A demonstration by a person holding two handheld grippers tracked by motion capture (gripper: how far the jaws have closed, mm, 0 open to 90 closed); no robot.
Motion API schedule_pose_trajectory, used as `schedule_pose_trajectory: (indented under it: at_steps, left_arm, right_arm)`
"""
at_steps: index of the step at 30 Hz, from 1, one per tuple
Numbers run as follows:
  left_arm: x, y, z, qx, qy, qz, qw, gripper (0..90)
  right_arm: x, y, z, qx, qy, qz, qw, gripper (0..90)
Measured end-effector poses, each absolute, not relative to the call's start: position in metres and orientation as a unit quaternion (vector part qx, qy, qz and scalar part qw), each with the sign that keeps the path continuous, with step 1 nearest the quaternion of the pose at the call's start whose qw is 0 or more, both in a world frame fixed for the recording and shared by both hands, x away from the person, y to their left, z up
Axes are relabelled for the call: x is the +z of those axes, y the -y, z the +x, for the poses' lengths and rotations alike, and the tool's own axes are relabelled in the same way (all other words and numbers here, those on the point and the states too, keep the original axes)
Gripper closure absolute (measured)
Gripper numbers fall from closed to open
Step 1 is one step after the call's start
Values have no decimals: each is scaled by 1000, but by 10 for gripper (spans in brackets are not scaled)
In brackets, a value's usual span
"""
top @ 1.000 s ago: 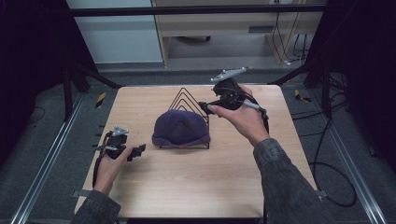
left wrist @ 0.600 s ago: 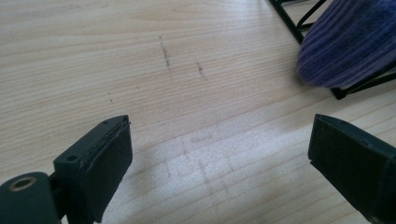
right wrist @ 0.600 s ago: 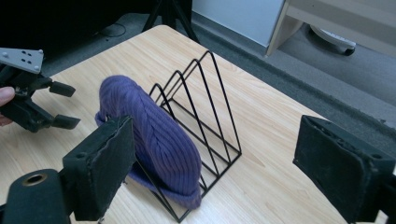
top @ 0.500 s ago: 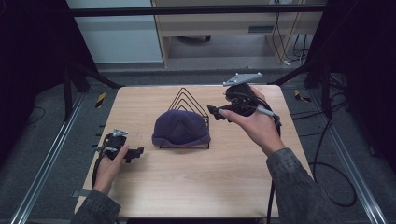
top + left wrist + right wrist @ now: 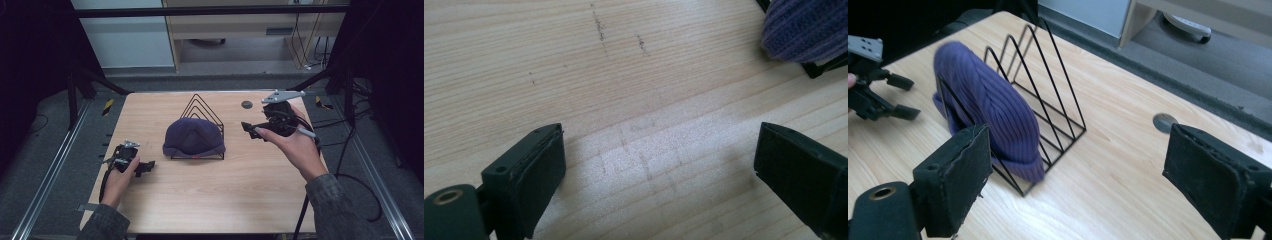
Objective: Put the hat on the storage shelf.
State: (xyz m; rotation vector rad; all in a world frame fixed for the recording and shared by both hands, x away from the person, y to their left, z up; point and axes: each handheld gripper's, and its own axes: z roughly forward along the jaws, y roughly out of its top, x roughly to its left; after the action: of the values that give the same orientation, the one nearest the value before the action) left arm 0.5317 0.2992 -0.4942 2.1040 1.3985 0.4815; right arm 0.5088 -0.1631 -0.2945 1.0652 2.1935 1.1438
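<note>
A purple knit beanie (image 5: 194, 136) leans against the front of a black wire rack (image 5: 202, 106) at the middle of the wooden table (image 5: 210, 200). My right gripper (image 5: 248, 129) hovers to the right of the rack and points left at it. Its jaws have just been opening and stand open with nothing between them. In the right gripper view (image 5: 1078, 165) the beanie (image 5: 983, 115) and rack (image 5: 1053, 95) lie ahead. My left gripper (image 5: 145, 167) rests open on the table, left of the beanie. In the left gripper view (image 5: 659, 160) bare wood lies between its jaws, with the beanie's edge (image 5: 804, 25) at the top right.
A small round grommet (image 5: 246, 104) sits in the tabletop behind the right gripper. Metal frame rails run along both sides of the table. The table's far edge drops to the floor, with a cabinet beyond it.
My right gripper has pulled away from the rack's right end toward the table's right side. The left gripper and the beanie have stayed put.
</note>
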Motion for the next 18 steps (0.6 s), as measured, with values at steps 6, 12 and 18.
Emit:
schedule_pose_trajectory:
  at_steps: [6, 12, 18]
  left_arm:
    - [-495, -299, 532, 180, -520, 787, 278, 52]
    - [-496, -297, 531, 184, -516, 790, 276, 43]
    - [-497, -295, 531, 188, -510, 795, 271, 27]
  right_arm:
    - [-308, 185, 503, 407, -789, 405, 219, 112]
    - [-319, 204, 500, 402, -783, 423, 215, 105]
    - [-342, 216, 499, 390, -784, 438, 204, 95]
